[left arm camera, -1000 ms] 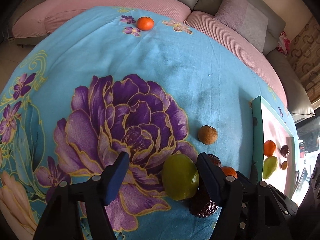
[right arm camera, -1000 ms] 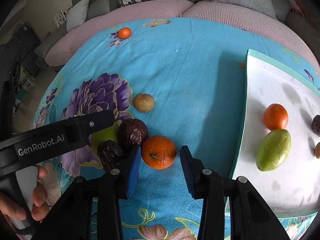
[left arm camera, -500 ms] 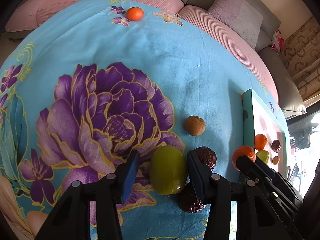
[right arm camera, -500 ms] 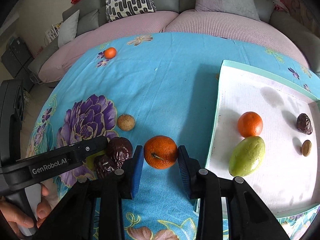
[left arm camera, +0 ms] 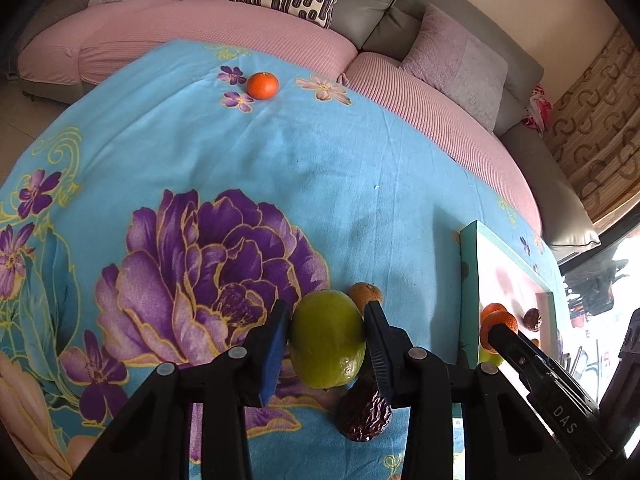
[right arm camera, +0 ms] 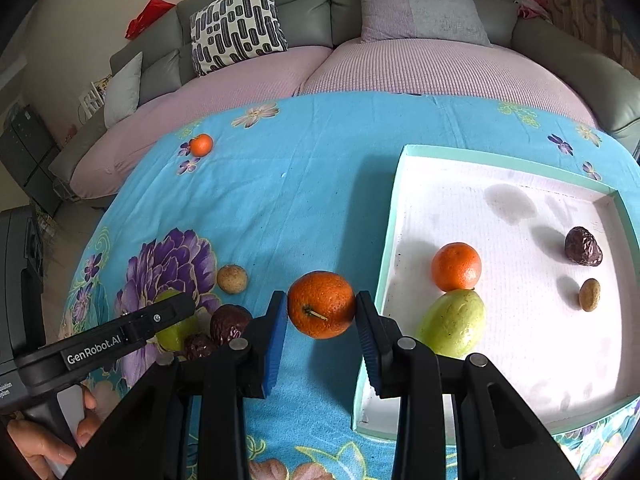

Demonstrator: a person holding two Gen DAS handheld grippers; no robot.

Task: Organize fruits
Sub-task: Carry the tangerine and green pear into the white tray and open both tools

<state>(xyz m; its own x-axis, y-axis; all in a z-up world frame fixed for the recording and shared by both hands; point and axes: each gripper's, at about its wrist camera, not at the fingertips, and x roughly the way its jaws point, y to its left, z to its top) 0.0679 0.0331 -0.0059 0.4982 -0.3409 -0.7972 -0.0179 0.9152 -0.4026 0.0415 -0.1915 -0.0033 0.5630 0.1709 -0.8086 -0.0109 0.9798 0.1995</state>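
- Left wrist view: the left gripper has its jaws closing, and both pads press the green fruit. Just behind its right finger sits a small brown fruit; under it lies a wrinkled dark fruit. Ahead, much free blue cloth reaches a far mandarin. To the right stands the tray's edge.
- Right wrist view: the right gripper is closed on an orange. Only this view shows the inside of the tray, just right of the gripper: an orange fruit, a green fruit in the tray, and free floor behind them.
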